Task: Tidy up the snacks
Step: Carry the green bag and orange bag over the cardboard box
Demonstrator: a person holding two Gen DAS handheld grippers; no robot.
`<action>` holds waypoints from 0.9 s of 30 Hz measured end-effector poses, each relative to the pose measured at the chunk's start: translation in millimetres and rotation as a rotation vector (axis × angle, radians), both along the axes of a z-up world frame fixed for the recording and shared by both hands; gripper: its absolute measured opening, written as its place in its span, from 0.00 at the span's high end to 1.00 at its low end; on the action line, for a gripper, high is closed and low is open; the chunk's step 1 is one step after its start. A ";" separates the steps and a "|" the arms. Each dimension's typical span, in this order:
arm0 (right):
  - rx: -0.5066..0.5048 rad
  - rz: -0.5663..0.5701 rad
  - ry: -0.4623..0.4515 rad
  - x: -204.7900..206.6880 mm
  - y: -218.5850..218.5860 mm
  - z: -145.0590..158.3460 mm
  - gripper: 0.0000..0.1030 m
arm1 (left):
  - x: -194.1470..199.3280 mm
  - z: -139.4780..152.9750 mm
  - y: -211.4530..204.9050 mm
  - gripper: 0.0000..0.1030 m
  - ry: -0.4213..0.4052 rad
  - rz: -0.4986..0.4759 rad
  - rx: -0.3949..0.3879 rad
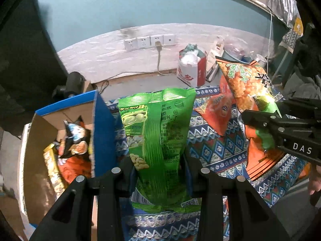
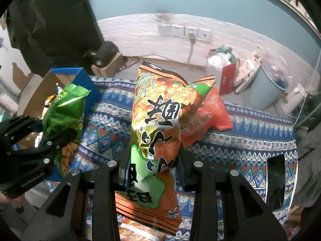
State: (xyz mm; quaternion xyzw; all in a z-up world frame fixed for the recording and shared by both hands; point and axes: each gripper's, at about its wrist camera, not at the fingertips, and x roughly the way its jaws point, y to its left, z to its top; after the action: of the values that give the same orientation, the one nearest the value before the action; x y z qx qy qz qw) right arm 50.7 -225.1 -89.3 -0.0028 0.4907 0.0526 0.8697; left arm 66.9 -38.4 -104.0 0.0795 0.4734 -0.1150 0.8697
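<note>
green crinkly foil snack bag hangs pinched in the left gripper, just right of the blue-walled cardboard box. the right gripper clamps an orange foil snack bag. slick foil could slip, or snag the box wall.

1. A lived-in home room: teal wall above a pale lower band with a row of wall sockets, one with a plug in it
2. Far right, a pale blue bin and a stuffed paper bag sit on the floor
3. A patterned cloth covers the desk
</note>
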 end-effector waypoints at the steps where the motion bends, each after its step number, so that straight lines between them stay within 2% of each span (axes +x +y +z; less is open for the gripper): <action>1: 0.001 0.006 -0.002 0.7 3.9 1.6 0.67 | -0.6 1.2 3.2 0.63 0.000 0.007 0.000; 11: 0.014 0.076 -0.029 13.9 51.3 16.9 0.67 | -9.6 12.2 41.3 0.63 -0.029 0.067 0.000; 27: 0.024 0.192 -0.022 37.0 135.3 18.1 0.67 | -18.7 17.9 116.7 0.63 -0.028 0.201 -0.039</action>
State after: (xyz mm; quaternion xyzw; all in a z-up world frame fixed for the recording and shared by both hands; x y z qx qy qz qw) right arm 87.7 -89.7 -71.2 -0.0402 0.4778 0.1417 0.8660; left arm 48.2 78.4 -86.1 0.0159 0.4645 -0.0352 0.8847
